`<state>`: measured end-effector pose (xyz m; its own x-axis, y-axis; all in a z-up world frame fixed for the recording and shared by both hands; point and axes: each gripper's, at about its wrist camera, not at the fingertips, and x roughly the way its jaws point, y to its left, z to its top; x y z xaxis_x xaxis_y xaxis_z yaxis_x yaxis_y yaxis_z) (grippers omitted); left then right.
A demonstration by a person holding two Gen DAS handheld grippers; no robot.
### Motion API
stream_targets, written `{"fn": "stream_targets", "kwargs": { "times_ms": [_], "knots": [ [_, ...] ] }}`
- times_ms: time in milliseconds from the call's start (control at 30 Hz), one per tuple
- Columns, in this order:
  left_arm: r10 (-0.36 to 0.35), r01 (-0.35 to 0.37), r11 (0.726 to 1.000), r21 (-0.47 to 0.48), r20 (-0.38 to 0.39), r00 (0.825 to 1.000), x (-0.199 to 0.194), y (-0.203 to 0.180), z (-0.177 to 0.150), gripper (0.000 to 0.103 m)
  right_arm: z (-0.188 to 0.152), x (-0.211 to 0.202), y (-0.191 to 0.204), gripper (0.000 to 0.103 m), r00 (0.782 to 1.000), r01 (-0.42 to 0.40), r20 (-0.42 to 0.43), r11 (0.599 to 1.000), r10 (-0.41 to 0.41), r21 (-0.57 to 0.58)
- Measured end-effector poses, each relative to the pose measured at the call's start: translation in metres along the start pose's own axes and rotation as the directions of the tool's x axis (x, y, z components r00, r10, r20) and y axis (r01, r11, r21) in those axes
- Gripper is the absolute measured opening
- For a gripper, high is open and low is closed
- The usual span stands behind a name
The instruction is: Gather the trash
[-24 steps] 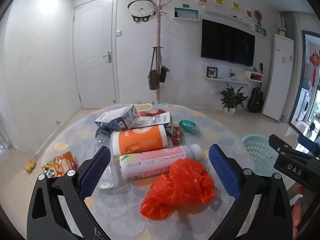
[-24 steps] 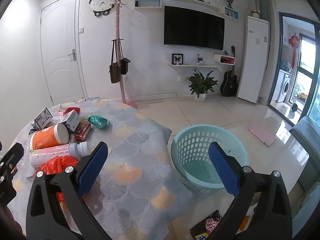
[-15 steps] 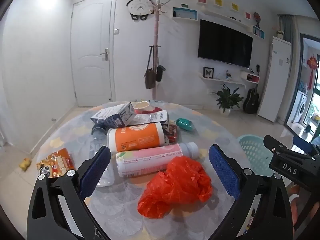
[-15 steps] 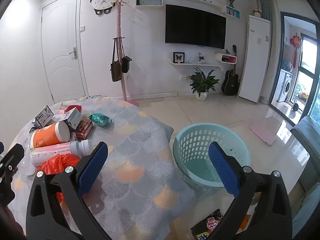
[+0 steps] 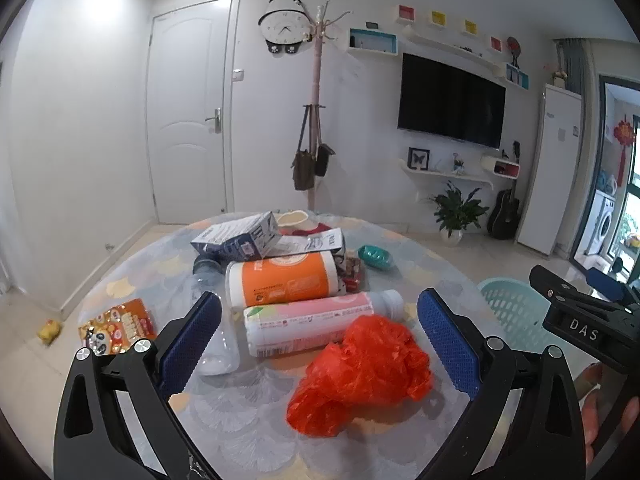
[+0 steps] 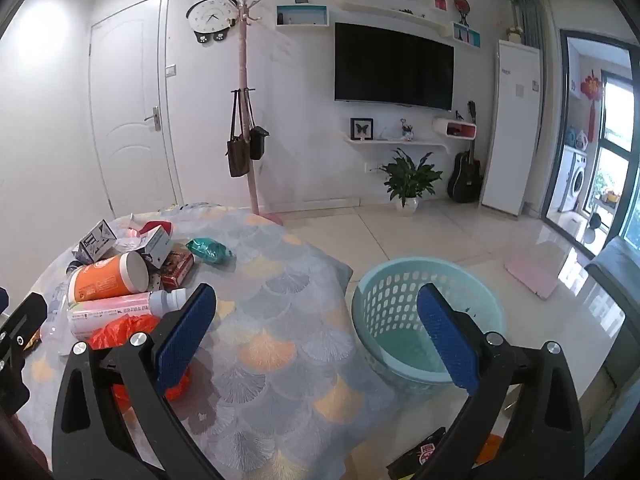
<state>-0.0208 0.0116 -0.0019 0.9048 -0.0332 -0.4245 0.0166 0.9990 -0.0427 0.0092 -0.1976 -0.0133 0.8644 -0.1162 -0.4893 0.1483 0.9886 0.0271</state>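
Observation:
A crumpled red plastic bag (image 5: 360,372) lies on the round table (image 5: 248,420), between the open jaws of my left gripper (image 5: 320,344), which hangs just above and behind it. Behind the bag lie a pink-labelled bottle (image 5: 312,320), an orange canister (image 5: 284,280), cartons (image 5: 240,236), a green wrapper (image 5: 376,258) and an orange snack packet (image 5: 120,326). My right gripper (image 6: 316,336) is open and empty, over the table edge, with the teal basket (image 6: 424,320) on the floor ahead. The pile shows at left in the right wrist view (image 6: 116,276).
A clear empty bottle (image 5: 216,344) lies by my left finger. The right gripper body (image 5: 588,320) shows at the right in the left wrist view. A dark snack packet (image 6: 424,456) lies on the floor. A coat stand (image 6: 248,120) rises behind the table.
My left gripper has drifted slightly right and nearer to the trash pile; the red bag sits more central between the jaws. The right gripper has barely moved.

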Motion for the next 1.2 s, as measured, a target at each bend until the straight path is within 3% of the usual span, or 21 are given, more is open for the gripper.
{"fn": "stream_targets", "kwargs": {
  "times_ms": [1200],
  "knots": [
    [-0.007, 0.008, 0.999, -0.039, 0.028, 1.000, -0.013, 0.017, 0.000, 0.095, -0.004, -0.010, 0.012, 0.095, 1.000, -0.015, 0.022, 1.000, 0.016, -0.022]
  ]
}}
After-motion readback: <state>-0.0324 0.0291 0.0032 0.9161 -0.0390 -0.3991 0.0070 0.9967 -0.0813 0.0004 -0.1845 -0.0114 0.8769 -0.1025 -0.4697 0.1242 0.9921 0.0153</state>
